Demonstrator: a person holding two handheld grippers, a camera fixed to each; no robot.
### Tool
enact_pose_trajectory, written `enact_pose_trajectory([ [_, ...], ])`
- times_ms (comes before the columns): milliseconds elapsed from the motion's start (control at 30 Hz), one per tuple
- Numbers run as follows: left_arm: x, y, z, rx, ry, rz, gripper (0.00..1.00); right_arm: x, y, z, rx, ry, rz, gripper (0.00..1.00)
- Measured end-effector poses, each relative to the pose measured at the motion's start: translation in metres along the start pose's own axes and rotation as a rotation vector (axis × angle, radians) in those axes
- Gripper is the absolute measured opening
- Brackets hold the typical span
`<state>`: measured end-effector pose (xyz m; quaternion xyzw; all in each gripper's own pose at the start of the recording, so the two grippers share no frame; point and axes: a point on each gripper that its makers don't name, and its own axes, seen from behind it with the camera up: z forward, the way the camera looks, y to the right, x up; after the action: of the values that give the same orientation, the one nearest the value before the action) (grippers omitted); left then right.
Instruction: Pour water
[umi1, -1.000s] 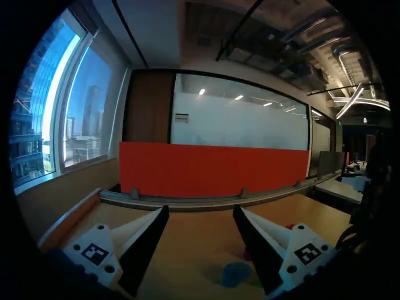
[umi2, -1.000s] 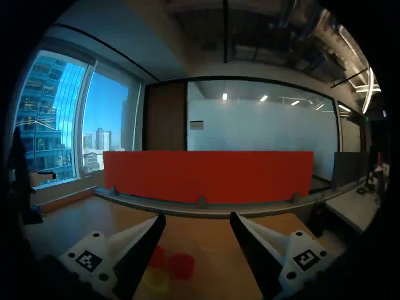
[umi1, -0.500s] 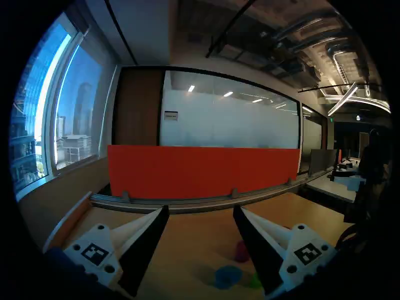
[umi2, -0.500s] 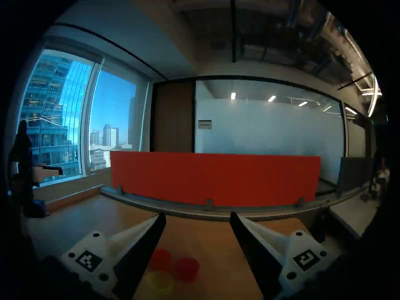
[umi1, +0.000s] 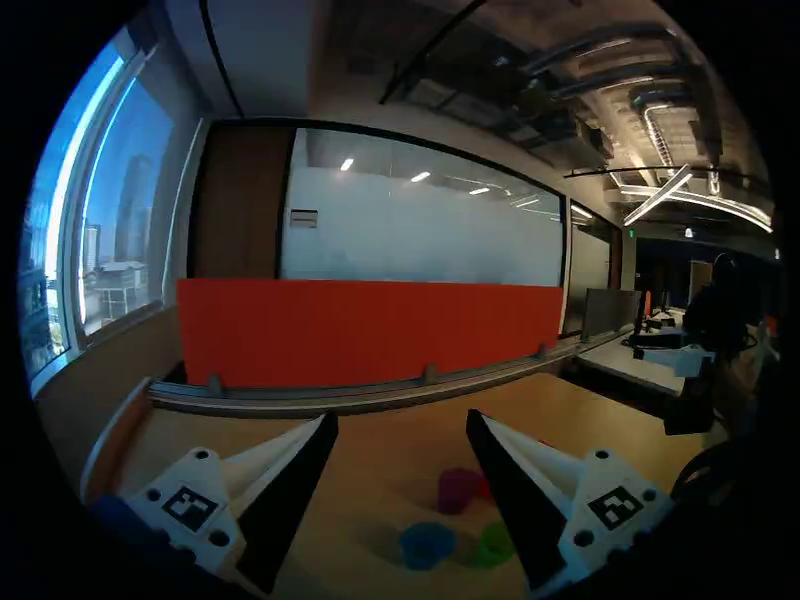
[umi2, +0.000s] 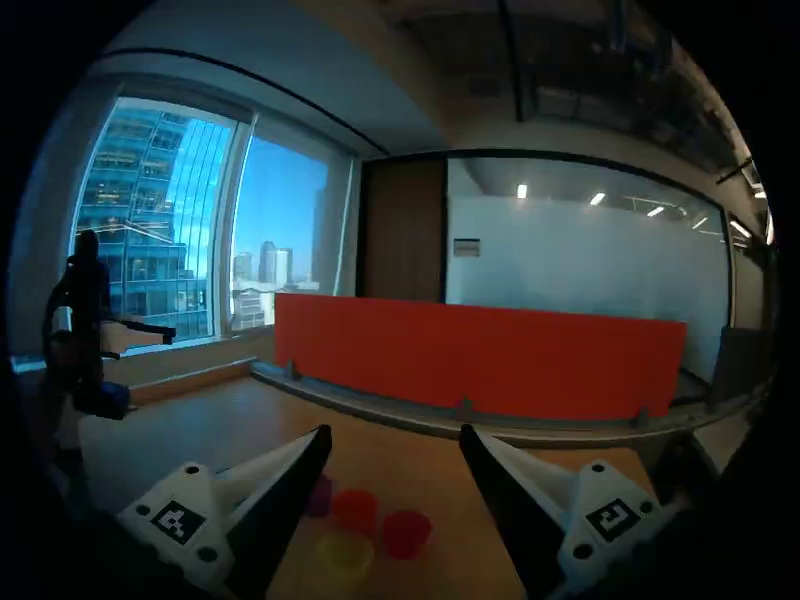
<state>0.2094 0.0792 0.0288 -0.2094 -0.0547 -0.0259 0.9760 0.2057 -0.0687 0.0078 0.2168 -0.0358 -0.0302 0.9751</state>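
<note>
Now | left gripper (umi1: 400, 417) fingers spread, empty | right gripper (umi2: 395, 430) likewise | cups (umi2: 355, 508) on desk (umi2: 200, 430) ahead

1. An orange partition (umi1: 370, 330) stands straight ahead of the left tongs (umi1: 400, 417), at the wooden desk's (umi1: 390, 465) far edge.
2. A frosted glass wall (umi1: 420, 230) rises beyond it.
3. A window (umi2: 170, 250) lies up-left of the right tongs (umi2: 395, 430).

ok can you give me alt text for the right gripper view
The open right gripper hovers above a wooden desk, with a purple cup, two red cups and a yellow cup clustered below it. Behind the desk stands an orange divider panel, with a frosted glass wall beyond and a window onto city towers at left.
</note>
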Motion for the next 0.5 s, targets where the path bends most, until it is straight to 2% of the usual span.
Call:
enact_pose_trajectory([
  [200, -0.005, 0.010, 0.001, -0.057, -0.010, -0.005, 0.95, 0.007, -0.010, -0.003, 0.075, 0.019, -0.019, 0.99],
  [500, -0.017, 0.019, 0.002, -0.109, -0.041, 0.001, 0.95, 0.002, -0.026, -0.003, 0.159, -0.002, -0.034, 0.99],
])
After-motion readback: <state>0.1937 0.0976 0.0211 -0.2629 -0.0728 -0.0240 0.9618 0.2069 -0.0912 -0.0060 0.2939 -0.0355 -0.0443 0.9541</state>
